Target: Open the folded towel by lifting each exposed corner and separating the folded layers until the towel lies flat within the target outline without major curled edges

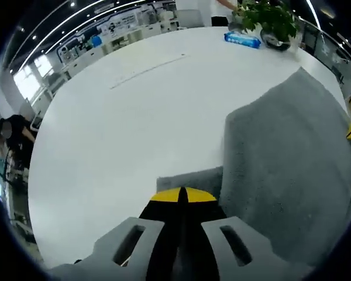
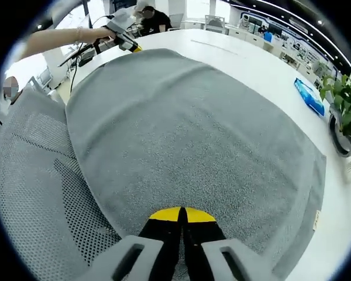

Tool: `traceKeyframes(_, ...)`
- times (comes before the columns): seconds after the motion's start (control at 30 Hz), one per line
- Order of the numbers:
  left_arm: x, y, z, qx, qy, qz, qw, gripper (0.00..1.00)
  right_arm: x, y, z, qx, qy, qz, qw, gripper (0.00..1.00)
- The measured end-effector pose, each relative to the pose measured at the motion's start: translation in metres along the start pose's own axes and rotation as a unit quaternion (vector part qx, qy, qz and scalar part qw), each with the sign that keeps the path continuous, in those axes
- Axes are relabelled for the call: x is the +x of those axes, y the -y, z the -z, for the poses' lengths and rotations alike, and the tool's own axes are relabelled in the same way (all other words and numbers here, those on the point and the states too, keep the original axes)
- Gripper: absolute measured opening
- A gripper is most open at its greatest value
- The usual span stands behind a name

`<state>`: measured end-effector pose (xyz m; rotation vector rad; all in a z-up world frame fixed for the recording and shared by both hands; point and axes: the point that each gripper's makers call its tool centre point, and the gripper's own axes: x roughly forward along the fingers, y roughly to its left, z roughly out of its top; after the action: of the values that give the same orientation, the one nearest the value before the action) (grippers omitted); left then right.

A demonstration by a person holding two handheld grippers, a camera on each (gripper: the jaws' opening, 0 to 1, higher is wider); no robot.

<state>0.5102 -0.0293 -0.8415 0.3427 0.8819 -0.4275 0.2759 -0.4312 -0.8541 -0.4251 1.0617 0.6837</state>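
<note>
In the left gripper view, the left gripper (image 1: 182,196) with its yellow tips has its jaws pressed together on a corner of the soft grey fluffy towel (image 1: 286,175), which lies on the big white round table (image 1: 117,140). Far past the towel, at the table's other side, sit a blue packet of wipes (image 1: 243,39) and a green leafy plant in a pot (image 1: 272,20). The towel looks light and floppy (it will bend and sag, not stay stiff), so the thin corners and edges are the good places to pinch. The towel's far side is cut off at the picture's edge. In the right gripper view, the towel (image 2: 187,146) is spread wide over the table, and the right gripper (image 2: 181,215) has its yellow tips shut on the near edge of it. At the towel's far corner I can see the left gripper (image 2: 124,36) again, held by a person's hand (image 2: 96,34). Beside the towel is a grey mesh chair (image 2: 29,175). I cannot see any outline on the table, and I cannot tell if a fold is left underneath.
</note>
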Motion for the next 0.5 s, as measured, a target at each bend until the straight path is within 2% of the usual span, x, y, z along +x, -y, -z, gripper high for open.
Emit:
traceKeyframes(0.13, 0.0, -0.013, 0.002, 0.002, -0.003, -0.021, 0.9998, 0.0, 0.0, 0.0, 0.0, -0.003, 0.0, 0.001, 1.0, 0.0)
traceKeyframes(0.37, -0.002, -0.025, 0.004, 0.023, -0.006, -0.037, 0.999, 0.0, 0.0, 0.0, 0.0, 0.001, 0.003, 0.001, 1.0, 0.0)
traceKeyframes(0.5, -0.002, -0.039, 0.007, 0.009, -0.005, -0.05, 0.9987, 0.0, 0.0, 0.001, 0.0, 0.004, 0.004, 0.0, 1.0, 0.0)
